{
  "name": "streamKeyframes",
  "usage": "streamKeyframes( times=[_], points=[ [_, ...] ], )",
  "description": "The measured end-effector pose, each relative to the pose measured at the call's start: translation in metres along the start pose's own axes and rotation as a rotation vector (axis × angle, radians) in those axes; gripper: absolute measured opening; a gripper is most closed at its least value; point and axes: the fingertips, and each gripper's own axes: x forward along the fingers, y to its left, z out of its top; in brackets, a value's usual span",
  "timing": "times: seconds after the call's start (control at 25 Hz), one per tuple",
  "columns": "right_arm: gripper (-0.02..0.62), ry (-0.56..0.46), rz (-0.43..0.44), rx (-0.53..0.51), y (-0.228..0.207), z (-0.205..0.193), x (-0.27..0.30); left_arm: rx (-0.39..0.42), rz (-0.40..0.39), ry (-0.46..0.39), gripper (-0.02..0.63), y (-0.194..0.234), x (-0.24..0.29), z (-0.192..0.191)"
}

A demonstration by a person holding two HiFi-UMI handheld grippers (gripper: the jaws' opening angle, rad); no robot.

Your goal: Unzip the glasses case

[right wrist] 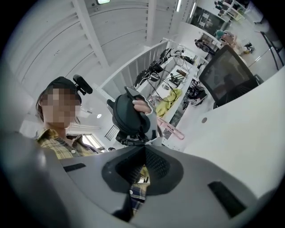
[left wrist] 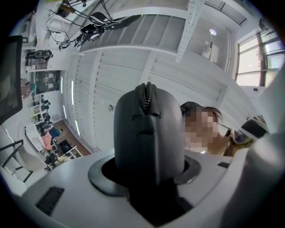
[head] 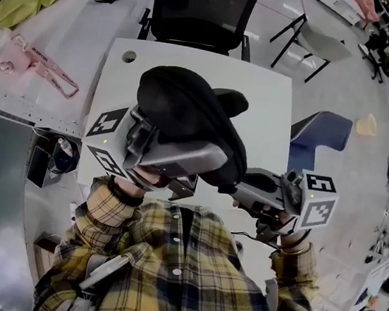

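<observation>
A black oval glasses case is held up in the air above the white table, with my left gripper shut on its near end. In the left gripper view the case stands upright between the jaws, and its zipper seam runs over the top and looks fully zipped. My right gripper hangs lower at the right, its jaws shut on nothing. In the right gripper view this gripper points at the case, a short way off. The zipper pull is not visible.
A black mesh office chair stands behind the table, and a blue seat is at its right. A pink object lies on the bench at the left. A dark monitor stands on the table's far side.
</observation>
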Motion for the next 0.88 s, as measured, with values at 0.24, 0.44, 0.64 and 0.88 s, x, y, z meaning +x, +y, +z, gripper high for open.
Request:
streamKeyframes(
  times=[0.24, 0.44, 0.64, 0.88],
  points=[
    [-0.002, -0.073, -0.053, -0.074, 0.0, 0.02, -0.011, 0.079, 0.048, 0.137, 0.245, -0.009, -0.004, -0.008],
    [-0.002, -0.133, -0.097, -0.159, 0.006, 0.034, -0.016, 0.154, 0.126, 0.252, 0.245, -0.013, -0.009, -0.021],
    [-0.002, -0.201, -0.128, -0.257, 0.015, 0.047, -0.016, 0.26, 0.264, 0.39, 0.245, -0.004, -0.019, -0.037],
    [-0.002, -0.286, -0.288, -0.433, 0.026, 0.071, -0.012, 0.394, 0.455, 0.543, 0.245, 0.014, -0.037, -0.044]
  ],
)
